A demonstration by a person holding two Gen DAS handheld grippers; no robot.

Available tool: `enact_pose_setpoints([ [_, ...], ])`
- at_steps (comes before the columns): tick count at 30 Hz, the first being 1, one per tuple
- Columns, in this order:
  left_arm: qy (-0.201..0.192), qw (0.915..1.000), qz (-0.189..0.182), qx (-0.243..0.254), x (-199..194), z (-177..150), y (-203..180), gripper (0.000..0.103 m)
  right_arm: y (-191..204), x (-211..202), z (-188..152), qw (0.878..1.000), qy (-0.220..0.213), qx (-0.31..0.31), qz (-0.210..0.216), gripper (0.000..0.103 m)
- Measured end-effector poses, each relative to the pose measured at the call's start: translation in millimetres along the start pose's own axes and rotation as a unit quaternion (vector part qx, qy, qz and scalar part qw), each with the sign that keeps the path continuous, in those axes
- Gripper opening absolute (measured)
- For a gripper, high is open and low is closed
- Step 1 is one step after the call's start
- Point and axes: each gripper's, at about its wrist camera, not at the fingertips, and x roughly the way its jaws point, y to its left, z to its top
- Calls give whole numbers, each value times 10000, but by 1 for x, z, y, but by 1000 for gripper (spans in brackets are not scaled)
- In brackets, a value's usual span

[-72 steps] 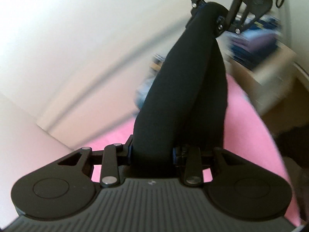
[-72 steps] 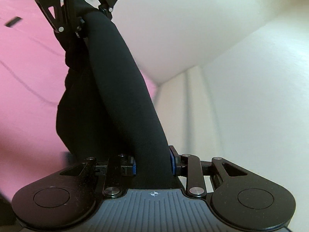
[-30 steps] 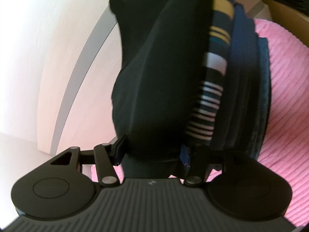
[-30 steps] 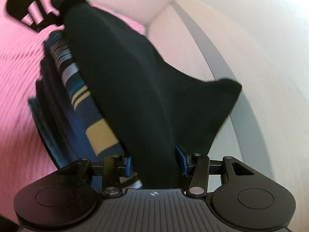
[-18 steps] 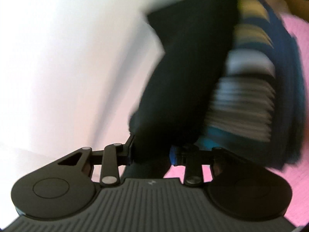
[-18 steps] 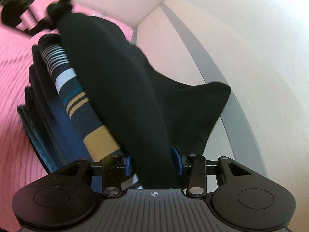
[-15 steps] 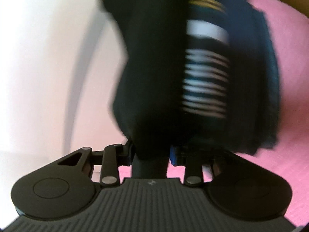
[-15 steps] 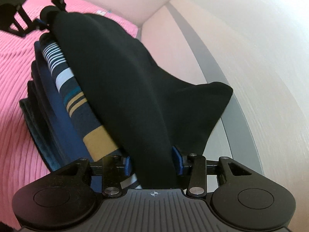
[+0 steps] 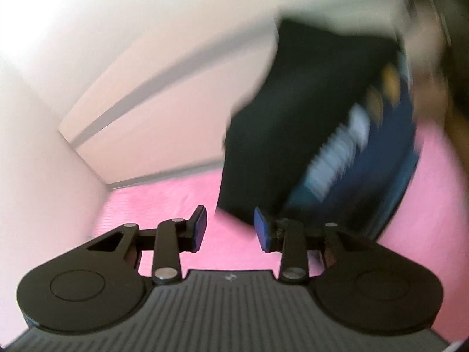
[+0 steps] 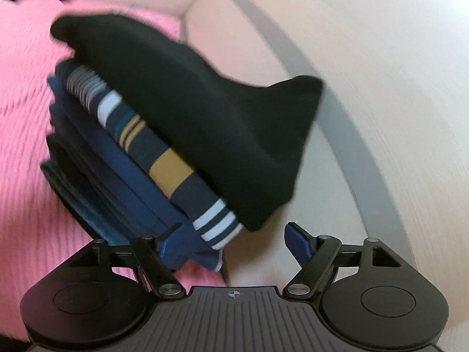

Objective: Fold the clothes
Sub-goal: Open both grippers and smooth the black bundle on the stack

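The folded black soft-knit garment [image 10: 205, 117] lay on top of a stack of folded clothes, filling the middle of the right wrist view and, blurred, the upper right of the left wrist view [image 9: 293, 111]. Directly beneath it sat a navy folded piece with white, teal and mustard stripes [image 10: 164, 158], and under that several plain blue folded layers [image 10: 96, 182]. The stack rested on a pink ribbed bedspread [image 10: 20, 117], close against a pale panel with a grey strip [image 10: 337, 88]. The right gripper [image 10: 231, 243] was spreading its blue-padded jaws, the garment's near edge just beyond them, untouched. The left gripper [image 9: 230, 228] stood released, nothing but pink bedspread between its pads, the stack just beyond its right finger.
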Motion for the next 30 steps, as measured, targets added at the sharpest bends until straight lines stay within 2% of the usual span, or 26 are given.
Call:
enact_pose_setpoints([
  [3, -458, 9982, -337, -203, 2, 40, -11, 32, -21, -25, 7, 9985, -313, 447, 33, 76],
  [5, -489, 9972, -525, -220, 14, 59, -23, 33, -42, -34, 18, 9955, -573, 739, 177, 73],
  [7, -450, 9960, -719, -266, 29, 78, -37, 34, -65, -31, 35, 9911, -864, 919, 432, 54],
  [8, -431, 9953, -816, -289, 36, 88, -43, 34, -77, -26, 45, 9884, -1017, 979, 565, 53],
  [10, -221, 9945, -974, -329, 60, 98, -54, 34, -96, -2, 71, 9843, -1270, 953, 767, 52],
  [13, 267, 9944, -963, -339, 87, 96, -66, 34, -114, 48, 110, 9802, -1589, 725, 929, 51],
  [15, 351, 9940, -855, -583, 89, 92, -72, 34, -116, 84, 125, 9811, -1584, 618, 920, 50],
  [17, 405, 9936, -778, -711, 86, 91, -77, 34, -113, 129, 126, 9867, -1163, 645, 932, 49],
  [18, 443, 9935, -751, -727, 85, 91, -80, 34, -111, 149, 120, 9882, -852, 758, 1020, 49],
  [21, 540, 9937, -667, -720, 86, 90, -89, 34, -100, 176, 94, 9869, -540, 826, 1278, 49],
  [24, 605, 9938, -647, -670, 87, 97, -93, 34, -97, 185, 76, 9808, -521, 1091, 1529, 49],
  [26, 636, 9934, -685, -664, 89, 101, -94, 34, -100, 187, 76, 9796, -476, 1103, 1614, 49],
  [30, 634, 9935, -712, -620, 95, 108, -92, 34, -109, 157, 87, 9827, -752, 958, 1394, 50],
])
